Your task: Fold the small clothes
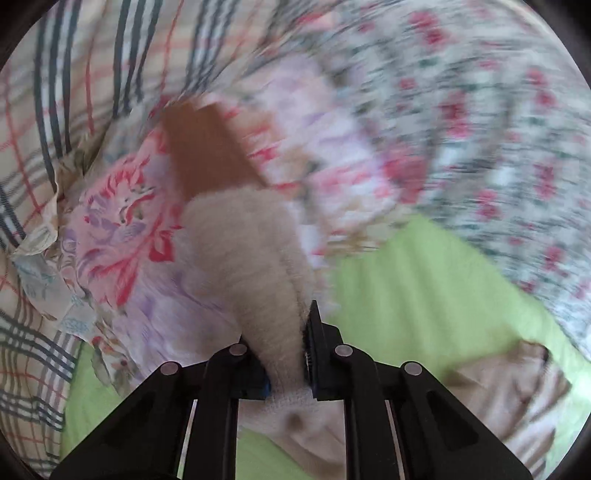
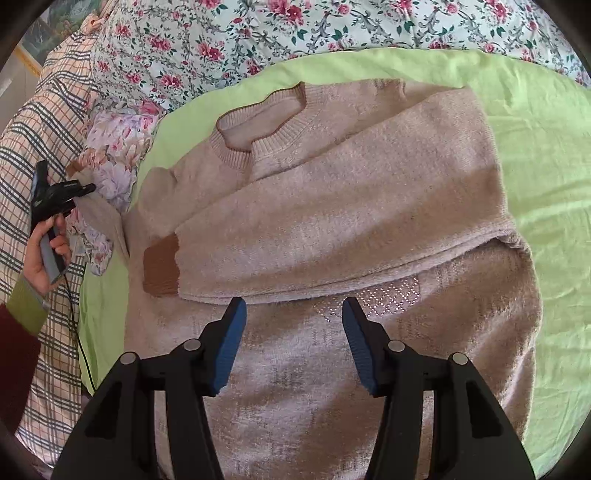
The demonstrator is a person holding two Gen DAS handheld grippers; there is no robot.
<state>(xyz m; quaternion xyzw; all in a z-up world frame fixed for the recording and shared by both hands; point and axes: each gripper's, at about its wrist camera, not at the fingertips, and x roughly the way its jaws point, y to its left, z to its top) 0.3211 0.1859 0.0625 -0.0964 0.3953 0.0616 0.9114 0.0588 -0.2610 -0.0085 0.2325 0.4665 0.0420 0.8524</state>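
Observation:
A fuzzy beige sweater [image 2: 332, 221] lies flat on a light green sheet [image 2: 535, 147], collar away from me. One sleeve with a brown cuff [image 2: 160, 267] is folded across the chest. My right gripper [image 2: 293, 314] is open and empty, hovering over the sweater's lower front. My left gripper [image 1: 280, 332] is shut on the other sleeve [image 1: 243, 251], whose brown cuff [image 1: 207, 151] points away from it; the view is motion-blurred. In the right wrist view the left gripper [image 2: 62, 192] holds that sleeve [image 2: 99, 218] out past the sheet's left edge.
A floral duvet [image 2: 258, 33] lies beyond the sweater. A plaid cover [image 2: 40, 147] and a pink-and-lilac flowered cloth [image 2: 118, 144] are on the left. A black cable [image 2: 74, 317] hangs from the left hand.

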